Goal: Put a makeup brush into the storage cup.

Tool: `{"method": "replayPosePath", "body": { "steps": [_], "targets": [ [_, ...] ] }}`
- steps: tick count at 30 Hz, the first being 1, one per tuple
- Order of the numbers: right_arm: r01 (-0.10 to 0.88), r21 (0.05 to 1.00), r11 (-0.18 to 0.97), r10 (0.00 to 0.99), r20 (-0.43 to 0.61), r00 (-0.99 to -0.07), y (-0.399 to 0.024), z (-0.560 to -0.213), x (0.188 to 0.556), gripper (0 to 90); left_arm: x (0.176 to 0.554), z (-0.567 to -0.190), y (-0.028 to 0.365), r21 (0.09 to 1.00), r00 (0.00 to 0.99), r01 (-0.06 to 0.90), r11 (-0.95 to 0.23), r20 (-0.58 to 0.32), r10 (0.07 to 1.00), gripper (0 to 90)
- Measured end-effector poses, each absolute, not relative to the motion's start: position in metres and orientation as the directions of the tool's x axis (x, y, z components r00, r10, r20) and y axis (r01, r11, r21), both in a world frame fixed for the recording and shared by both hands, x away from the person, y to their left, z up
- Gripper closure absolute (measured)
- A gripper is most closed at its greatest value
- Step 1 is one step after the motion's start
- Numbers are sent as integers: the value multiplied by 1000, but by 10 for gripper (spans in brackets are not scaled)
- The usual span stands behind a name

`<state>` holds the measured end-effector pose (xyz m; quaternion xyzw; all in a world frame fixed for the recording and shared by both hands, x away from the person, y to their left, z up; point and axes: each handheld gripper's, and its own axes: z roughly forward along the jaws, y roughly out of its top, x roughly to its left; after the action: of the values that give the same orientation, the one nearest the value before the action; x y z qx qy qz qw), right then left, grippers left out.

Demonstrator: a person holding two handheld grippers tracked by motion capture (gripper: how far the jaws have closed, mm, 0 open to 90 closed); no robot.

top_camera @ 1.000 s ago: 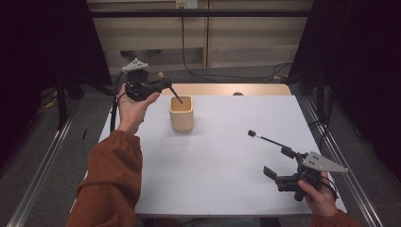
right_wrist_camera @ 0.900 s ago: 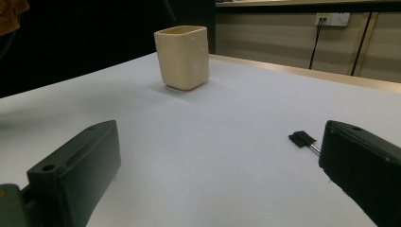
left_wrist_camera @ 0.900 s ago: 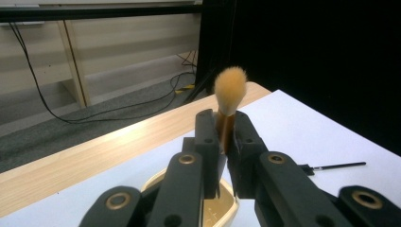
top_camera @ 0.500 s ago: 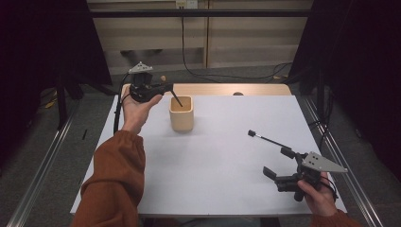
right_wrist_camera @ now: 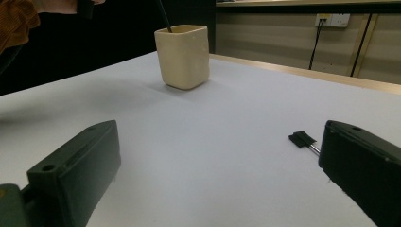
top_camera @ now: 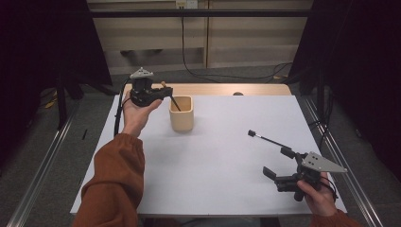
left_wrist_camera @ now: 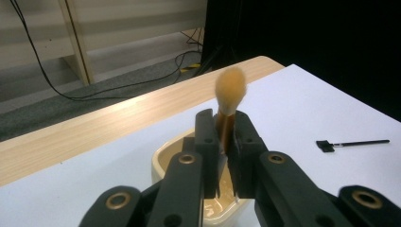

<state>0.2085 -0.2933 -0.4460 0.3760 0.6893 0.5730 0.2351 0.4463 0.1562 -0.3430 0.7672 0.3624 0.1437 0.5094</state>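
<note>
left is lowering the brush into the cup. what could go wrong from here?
1. The left gripper clamps the tan-bristled makeup brush near its bristle end, so the dark handle tip may catch the rim of the cream square cup and tip it.
2. The brush enters tilted; on release it may lean and topple the light cup.
3. The thin black applicator wand lies close to the open right gripper, which could nudge it away.

Recording lab — black curtains (top_camera: 42,42), railed white table (top_camera: 227,156).

One cup (top_camera: 181,113), two brushes (left_wrist_camera: 229,101) (top_camera: 266,138), two hand-held grippers (top_camera: 163,91) (top_camera: 279,165).
</note>
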Motion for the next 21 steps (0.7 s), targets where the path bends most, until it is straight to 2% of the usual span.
{"method": "replayPosePath", "body": {
  "steps": [21],
  "targets": [
    [247, 967, 70, 785, 99, -612, -292, -447, 209, 0, 449, -374, 147, 871, 694, 439, -220, -173, 699, 840]
  ]
}}
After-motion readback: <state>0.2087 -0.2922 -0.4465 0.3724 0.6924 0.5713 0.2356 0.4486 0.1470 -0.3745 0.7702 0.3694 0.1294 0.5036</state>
